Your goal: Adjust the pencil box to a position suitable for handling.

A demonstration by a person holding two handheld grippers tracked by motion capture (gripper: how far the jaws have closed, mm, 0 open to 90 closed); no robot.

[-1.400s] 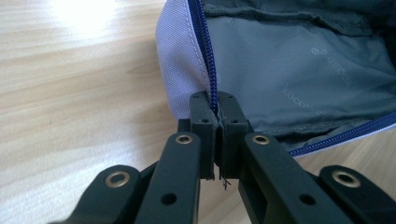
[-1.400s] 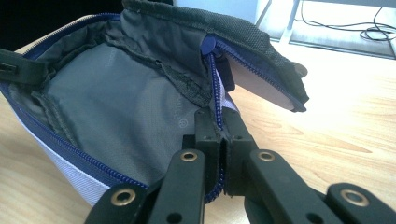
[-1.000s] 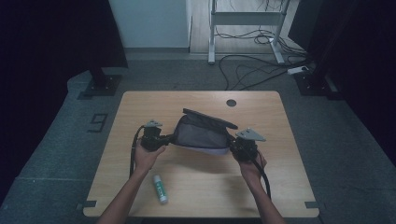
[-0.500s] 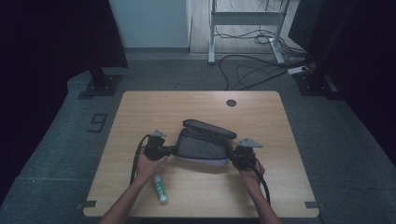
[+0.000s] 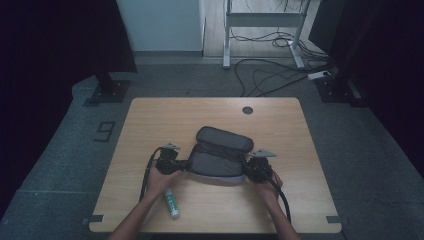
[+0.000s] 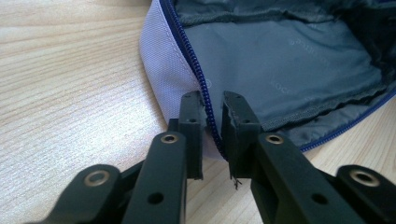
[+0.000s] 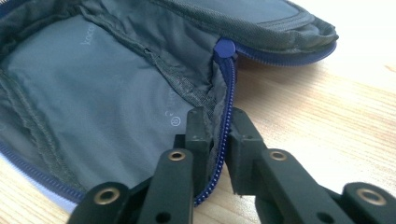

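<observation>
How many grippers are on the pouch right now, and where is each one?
2. The left gripper is at the left end of the open pouch, the right gripper at its right end, each with the zipper edge between its jaws.

Your left gripper (image 5: 186, 164) and right gripper (image 5: 246, 169) face each other, low over the table; both jaw pairs have just been opening, gaps narrow

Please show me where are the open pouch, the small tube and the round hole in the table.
pouch (image 5: 218, 159), high view, grey front panel.
tube (image 5: 171, 202), high view, middle of its body.
hole (image 5: 247, 110), high view, dark centre.
</observation>
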